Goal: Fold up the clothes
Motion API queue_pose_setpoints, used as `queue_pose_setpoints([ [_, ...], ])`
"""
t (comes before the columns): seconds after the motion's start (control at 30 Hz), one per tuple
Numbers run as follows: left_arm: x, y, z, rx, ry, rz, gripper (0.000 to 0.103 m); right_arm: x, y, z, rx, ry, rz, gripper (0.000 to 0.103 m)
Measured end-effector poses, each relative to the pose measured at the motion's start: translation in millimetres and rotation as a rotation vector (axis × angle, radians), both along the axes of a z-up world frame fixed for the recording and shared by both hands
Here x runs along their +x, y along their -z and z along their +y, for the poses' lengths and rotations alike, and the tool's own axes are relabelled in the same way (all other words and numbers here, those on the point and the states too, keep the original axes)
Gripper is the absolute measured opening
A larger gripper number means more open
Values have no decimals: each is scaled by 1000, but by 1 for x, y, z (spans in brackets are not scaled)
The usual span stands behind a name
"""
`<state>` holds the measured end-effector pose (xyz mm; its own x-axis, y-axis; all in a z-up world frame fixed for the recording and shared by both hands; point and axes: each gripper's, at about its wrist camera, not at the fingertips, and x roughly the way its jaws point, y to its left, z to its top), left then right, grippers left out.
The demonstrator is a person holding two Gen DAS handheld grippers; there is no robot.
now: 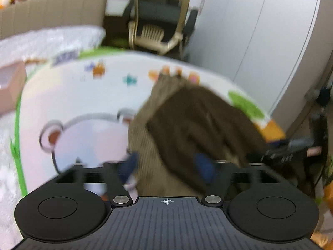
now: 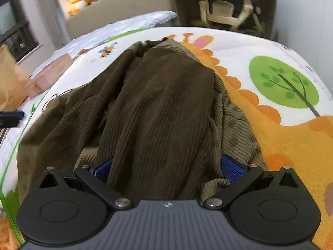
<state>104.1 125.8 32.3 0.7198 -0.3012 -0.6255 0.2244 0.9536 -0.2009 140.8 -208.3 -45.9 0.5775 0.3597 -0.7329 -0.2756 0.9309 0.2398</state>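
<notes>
Brown corduroy garment (image 2: pixel 158 108) between right jaws, tree print (image 2: pixel 284 82) right-view only

Count: 1 brown corduroy garment (image 2: pixel 158 108), 1 cartoon-print mat (image 2: pixel 270 129), 1 office chair (image 2: pixel 226 6), 1 pink box (image 2: pixel 50 73), 1 brown paper bag (image 2: pixel 10 79). Plush toys (image 2: pixel 78 2): probably 2, too blurred to confirm. Grippers: 2.

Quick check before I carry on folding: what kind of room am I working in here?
Most likely a bedroom in a home. The brown corduroy garment lies on a bed with a cartoon-print quilt and a padded headboard, soft toys sit behind it, and a desk chair stands beyond.
</notes>
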Motion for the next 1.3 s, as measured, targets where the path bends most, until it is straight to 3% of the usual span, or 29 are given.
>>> queue_pose_setpoints([
  [0.07, 14, 3, -4, 29, -36, -10, 92, 1, -4, -1, 11, 3, -1, 103],
  [0.23, 74, 33, -15, 61, -57, 96, 91, 27, -35, -10, 49, 52, -180, 103],
  [0.3, 92, 46, -22, 93, -61, 110, 89, 48, -35, -10, 74, 79, -177, 100],
  [0.4, 109, 70, -24, 83, -79, 147, 78, 79, -16, 0, 73, 102, -113, 79],
  [0.43, 108, 70, -25, 89, -70, 134, 61, 85, -7, 5, 58, 103, -87, 72],
  [0.53, 103, 72, -27, 92, -46, 109, 38, 71, 0, 21, -12, 75, -129, 69],
  [0.7, 57, 69, -27, 75, 27, 132, 32, 18, 0, 24, -48, -11, -120, 68],
  [0.77, 28, 66, -27, 106, 53, 125, 35, 0, 0, 20, -57, -36, -130, 68],
  [0.8, 13, 64, -27, 128, 55, 118, 42, -5, 0, 18, -58, -38, -133, 68],
  [0.87, -8, 50, -22, 155, 25, 64, 46, -11, 0, 17, -58, -30, -138, 68],
  [0.97, -38, 8, -14, 98, 5, -67, 69, -12, 2, 22, -62, -12, -146, 74],
  [1.03, -57, -14, -18, 47, 73, -123, 91, -11, 3, 26, -78, -10, -158, 76],
  [1.07, -64, -19, -23, 32, 118, -123, 93, -11, 3, 27, -82, -8, -162, 76],
  [1.17, -74, -8, -51, 36, 231, -50, 94, -11, 3, 24, -62, 1, -167, 76],
  [1.3, -64, 37, -94, 57, 309, 137, 92, -14, 2, 18, -31, 19, -172, 76],
])
